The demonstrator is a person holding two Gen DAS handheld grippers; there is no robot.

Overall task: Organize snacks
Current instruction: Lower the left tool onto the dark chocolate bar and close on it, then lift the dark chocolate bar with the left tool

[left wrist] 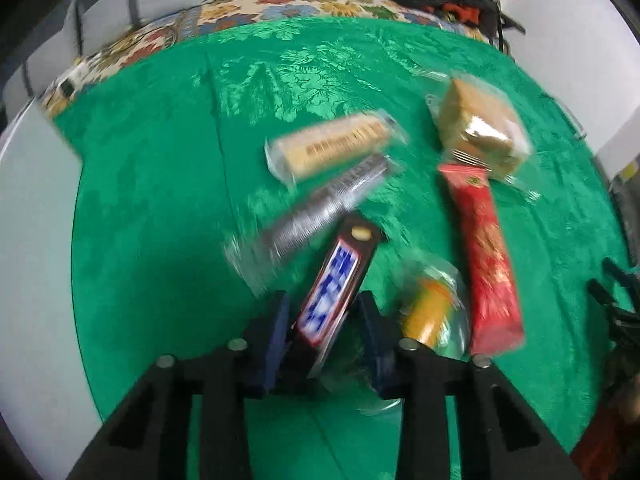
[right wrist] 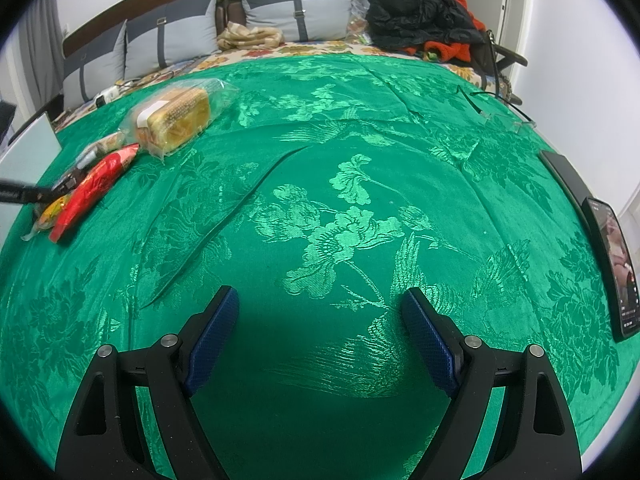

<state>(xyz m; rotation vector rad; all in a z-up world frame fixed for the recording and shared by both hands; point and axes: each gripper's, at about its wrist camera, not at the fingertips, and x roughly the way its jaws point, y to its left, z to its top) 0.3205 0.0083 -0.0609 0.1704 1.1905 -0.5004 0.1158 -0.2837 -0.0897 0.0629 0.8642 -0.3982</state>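
A green patterned cloth (right wrist: 320,184) covers the table, and every place here is given from it. Behind its far edge sit grey cushions (right wrist: 296,12) and a heap of black and red clothing (right wrist: 424,16). At its right edge lie a phone (right wrist: 614,268) and a pair of glasses (right wrist: 500,114). The snacks are clustered toward its left side: a clear bag of golden cakes (left wrist: 476,128) farthest back, a long red packet (left wrist: 484,256) just in front of it, a pale biscuit sleeve (left wrist: 332,146), a silver-grey sleeve (left wrist: 324,208) touching that one, and a small orange packet (left wrist: 430,312). The left gripper (left wrist: 324,320) has its blue pads pressed on a brown candy bar (left wrist: 336,284) that points away, tilted. The right gripper (right wrist: 320,320) hangs over the bare middle of the cloth, fingers spread wide, holding nothing
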